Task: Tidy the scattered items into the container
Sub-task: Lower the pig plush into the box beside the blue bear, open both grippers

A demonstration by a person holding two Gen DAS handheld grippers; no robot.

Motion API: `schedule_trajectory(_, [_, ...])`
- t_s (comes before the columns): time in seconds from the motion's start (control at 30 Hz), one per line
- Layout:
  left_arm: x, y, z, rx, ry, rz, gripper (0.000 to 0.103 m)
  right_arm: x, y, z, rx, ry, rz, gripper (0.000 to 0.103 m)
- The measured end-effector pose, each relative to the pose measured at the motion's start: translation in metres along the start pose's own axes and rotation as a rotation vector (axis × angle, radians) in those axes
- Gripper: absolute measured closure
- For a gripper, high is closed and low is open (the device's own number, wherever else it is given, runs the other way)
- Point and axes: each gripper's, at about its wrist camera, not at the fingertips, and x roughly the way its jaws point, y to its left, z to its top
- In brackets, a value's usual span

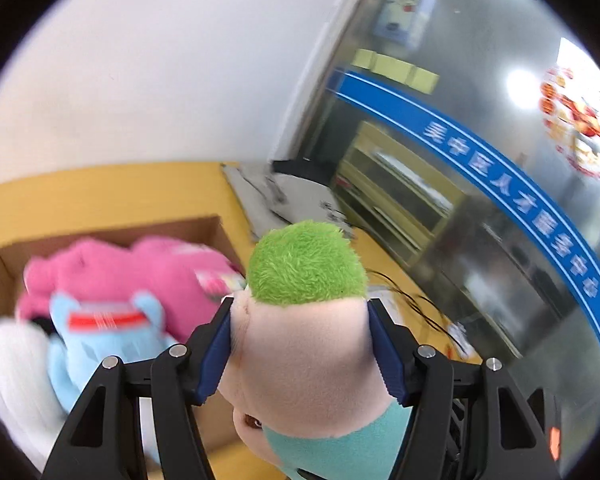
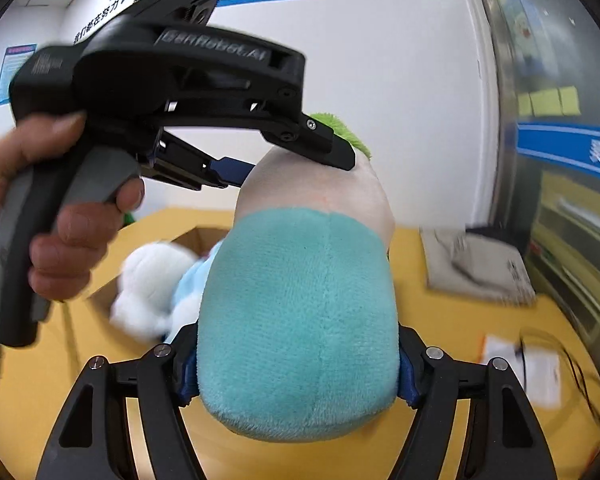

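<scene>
Here, a plush doll (image 1: 300,344) with green hair, a peach face and a teal body is held up in the air by both grippers at once. The left gripper (image 1: 300,344) squeezes the doll's peach head from both sides. Its blue pads (image 1: 216,352) press into the soft cheeks, just under the green hair. The right gripper (image 2: 298,364) pinches the teal body, with one finger on each side of it. The body bulges out wide between those fingers and fills the middle of the right wrist view.

In that same view the left gripper (image 2: 300,160) comes in from the left and clamps the top of the doll. A hand (image 2: 56,216) grips its grey handle.

Behind the doll and to its left sits a cardboard box (image 1: 204,228) on a yellow table (image 1: 100,188). The doll hangs above the table, just beside the box and not inside it. A pink plush (image 1: 148,272), a light blue plush (image 1: 100,340) and a white plush (image 1: 12,368) are piled in the box, and they look blurry. The white plush and the blue one also show just left of the doll's teal body in the right wrist view.

Behind the doll and to its right lie some grey papers (image 2: 476,268) on the table. Past them stands a glass wall (image 1: 480,140) with a blue stripe.
</scene>
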Motion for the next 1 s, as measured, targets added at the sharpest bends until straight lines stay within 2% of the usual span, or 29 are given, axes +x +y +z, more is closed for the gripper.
schedule_trajectory(0.1, [0.051, 0.025, 0.006, -0.005, 0.065, 0.028, 0.040, 0.060, -0.018, -0.010, 0.012, 0.009, -0.011, 0.023])
schedule_trajectory(0.17, [0.086, 0.033, -0.002, -0.019, 0.130, 0.029, 0.040, 0.091, -0.026, -0.025, 0.019, 0.078, -0.031, 0.023])
schedule_trajectory(0.23, [0.117, 0.046, -0.018, -0.045, 0.196, -0.009, 0.040, 0.107, -0.028, -0.044, 0.040, 0.166, -0.049, 0.021])
schedule_trajectory(0.33, [0.140, 0.050, -0.040, -0.057, 0.237, -0.048, 0.039, 0.105, -0.037, -0.063, 0.045, 0.248, -0.069, 0.018])
schedule_trajectory(0.43, [0.155, 0.049, -0.053, -0.068, 0.253, -0.082, 0.038, 0.096, -0.042, -0.062, 0.035, 0.327, -0.039, 0.018])
schedule_trajectory(0.5, [0.158, 0.045, -0.055, -0.042, 0.253, -0.060, 0.038, 0.086, -0.047, -0.056, 0.025, 0.361, -0.023, 0.017])
schedule_trajectory(0.57, [0.166, 0.041, -0.059, -0.033, 0.262, -0.040, 0.037, 0.074, -0.051, -0.045, 0.013, 0.347, -0.033, 0.018])
schedule_trajectory(0.63, [0.171, 0.039, -0.062, -0.043, 0.259, -0.034, 0.036, 0.067, -0.056, -0.034, 0.027, 0.323, -0.033, 0.036])
schedule_trajectory(0.67, [0.172, 0.039, -0.062, -0.046, 0.259, -0.030, 0.036, 0.070, -0.060, -0.033, 0.049, 0.330, -0.016, 0.052])
schedule_trajectory(0.7, [0.175, 0.037, -0.064, -0.042, 0.265, -0.019, 0.036, 0.076, -0.059, -0.035, 0.071, 0.352, 0.002, 0.057])
schedule_trajectory(0.77, [0.174, 0.035, -0.064, -0.029, 0.269, -0.001, 0.035, 0.095, -0.057, -0.047, 0.084, 0.416, 0.013, 0.059])
schedule_trajectory(0.9, [0.151, 0.035, -0.053, -0.057, 0.277, -0.009, 0.035, 0.097, -0.049, -0.053, 0.090, 0.433, 0.019, 0.060])
schedule_trajectory(1.0, [0.136, 0.036, -0.052, -0.041, 0.216, -0.009, 0.036, 0.094, -0.044, -0.057, 0.072, 0.428, 0.001, 0.060])
